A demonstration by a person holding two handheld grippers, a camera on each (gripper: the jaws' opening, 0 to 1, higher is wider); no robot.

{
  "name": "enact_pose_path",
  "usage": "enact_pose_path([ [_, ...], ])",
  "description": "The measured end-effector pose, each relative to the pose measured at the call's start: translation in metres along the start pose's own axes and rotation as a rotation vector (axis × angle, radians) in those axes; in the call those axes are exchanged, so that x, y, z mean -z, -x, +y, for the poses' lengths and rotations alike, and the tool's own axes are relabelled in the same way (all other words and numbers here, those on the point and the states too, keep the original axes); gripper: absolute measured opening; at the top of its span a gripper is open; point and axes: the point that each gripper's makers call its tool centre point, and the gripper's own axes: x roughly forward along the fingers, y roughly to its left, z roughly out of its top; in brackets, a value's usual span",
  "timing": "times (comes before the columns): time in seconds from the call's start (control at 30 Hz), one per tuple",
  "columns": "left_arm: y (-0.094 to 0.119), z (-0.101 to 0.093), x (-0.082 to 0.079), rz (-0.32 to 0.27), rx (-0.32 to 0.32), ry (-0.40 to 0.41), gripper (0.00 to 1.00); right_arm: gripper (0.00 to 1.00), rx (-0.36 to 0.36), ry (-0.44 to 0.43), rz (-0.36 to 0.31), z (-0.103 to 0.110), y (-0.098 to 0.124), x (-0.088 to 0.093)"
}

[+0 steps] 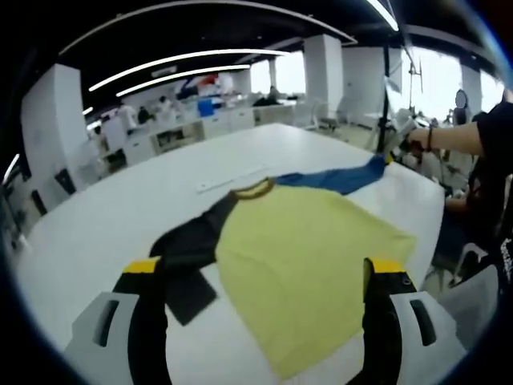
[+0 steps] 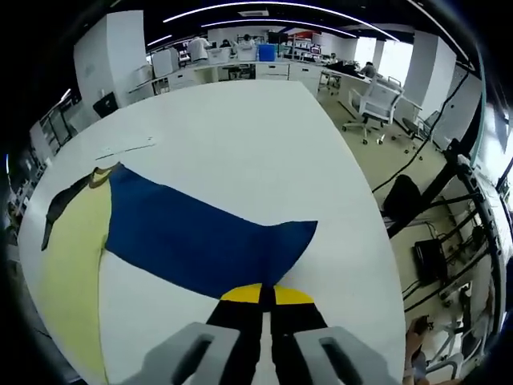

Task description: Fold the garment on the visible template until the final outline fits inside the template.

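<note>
A long-sleeved garment lies flat on the white table (image 1: 104,216). Its body is yellow (image 1: 304,257), one sleeve is black (image 1: 188,249) and the other is blue (image 1: 337,178). My left gripper (image 1: 264,269) is open, its jaws wide apart over the near part of the yellow body, holding nothing. My right gripper (image 2: 260,295) is shut on the end of the blue sleeve (image 2: 192,233), which stretches out away from the yellow body (image 2: 72,257). In the left gripper view the right gripper (image 1: 392,156) sits at the sleeve's far tip near the table edge. A thin pale strip (image 1: 232,178) lies beyond the collar.
A person's arm (image 1: 469,135) reaches in from the right at the table's edge. Past that edge the right gripper view shows the floor, office chairs (image 2: 377,100) and a dark stand (image 2: 437,188). Desks and shelves line the back of the room (image 1: 200,120).
</note>
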Motion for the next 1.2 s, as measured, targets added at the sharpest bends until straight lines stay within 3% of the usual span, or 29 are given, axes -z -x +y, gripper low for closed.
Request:
enact_pose_path([
  [0.6,0.010,-0.004,0.005,-0.001,0.017,-0.002,0.99,0.00,-0.091,0.087,-0.042,0.053,-0.013,-0.035],
  [1.2,0.011,-0.010,0.009,0.012,0.036,-0.004,0.99,0.00,-0.211,0.170,-0.083,0.136,-0.013,-0.065],
])
